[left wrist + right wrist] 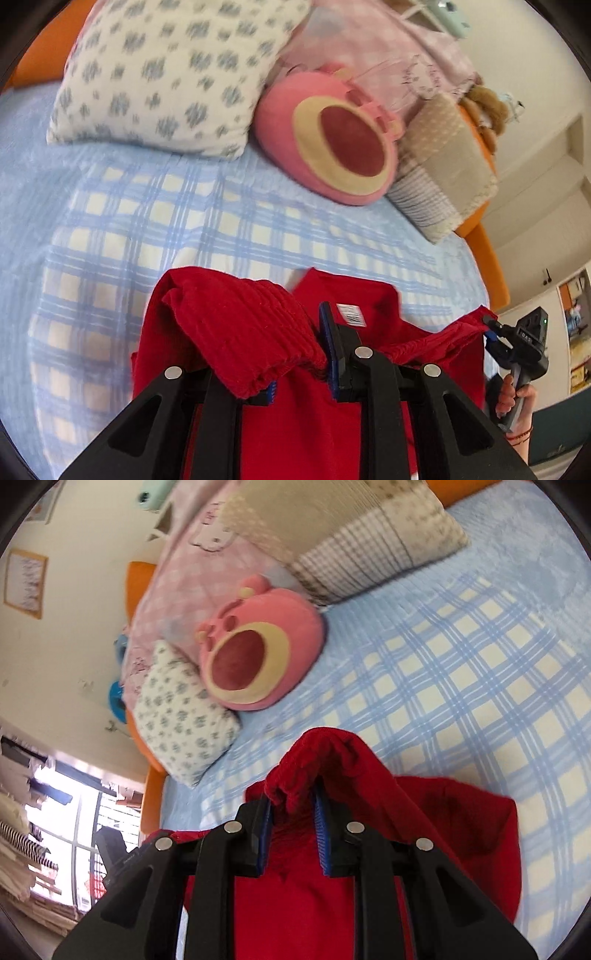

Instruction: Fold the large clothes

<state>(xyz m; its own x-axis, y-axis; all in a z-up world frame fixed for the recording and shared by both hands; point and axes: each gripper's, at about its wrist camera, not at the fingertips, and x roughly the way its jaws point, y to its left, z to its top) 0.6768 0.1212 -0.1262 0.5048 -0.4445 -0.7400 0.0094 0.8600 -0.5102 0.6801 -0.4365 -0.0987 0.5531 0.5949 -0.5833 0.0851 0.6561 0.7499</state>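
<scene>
A large red garment [295,406] with ribbed hem and a white neck label [351,314] hangs above a bed. My left gripper [301,354] is shut on a bunched ribbed edge of it. My right gripper [293,812] is shut on another ribbed edge of the same garment [424,830]. The right gripper also shows in the left wrist view [493,332], off to the right, with the cloth stretched between the two. Most of the garment hangs below and is hidden by the gripper bodies.
The bed has a blue and white checked cover [184,229]. At its head lie a white patterned pillow [162,70], a pink plush bear cushion [332,147], a beige pillow [439,166] and a pink blanket [399,48]. An orange bed frame [484,251] edges it.
</scene>
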